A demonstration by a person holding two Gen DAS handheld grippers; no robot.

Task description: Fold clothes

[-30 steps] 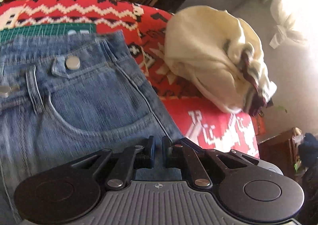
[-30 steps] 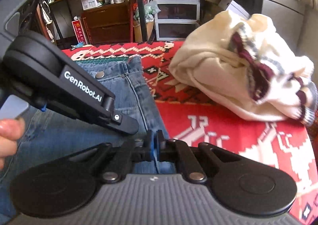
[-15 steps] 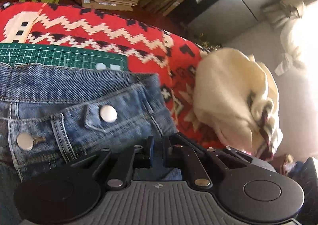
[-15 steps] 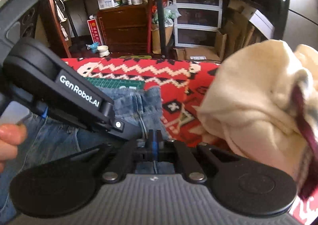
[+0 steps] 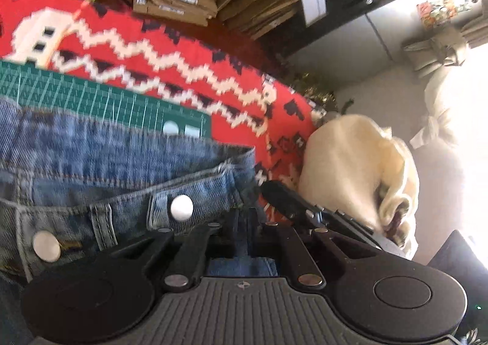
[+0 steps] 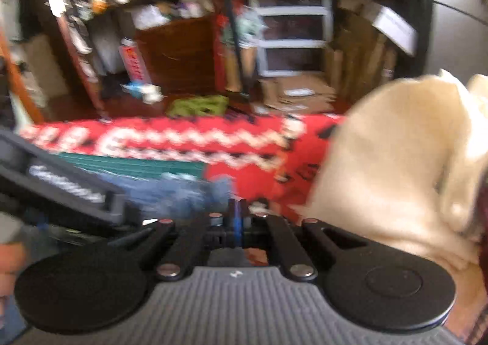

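— So where are the jeans point(image 5: 100, 168) at this point?

— Lying on the red patterned blanket point(image 5: 170, 55), waistband toward the green cutting mat point(image 5: 100, 101), partly over it. The left gripper point(image 5: 242, 223) has its fingers nearly together with a fold of denim showing between them, so it looks to be pinching the cloth just below the waistband, near the snap.

— And the other one?

— The right gripper point(image 6: 236, 218) is pressed together too. Its view is blurred, but blue cloth sits right at the tips, so I judge it holds the same edge beside the left tool.

— Why both so close together?

— Probably to carry one side of the jeans over as a single flap, keeping the edge straight.

— And the cream garment point(image 5: 350, 174)?

— Bunched on the blanket to the right, close by; it could get in the way.
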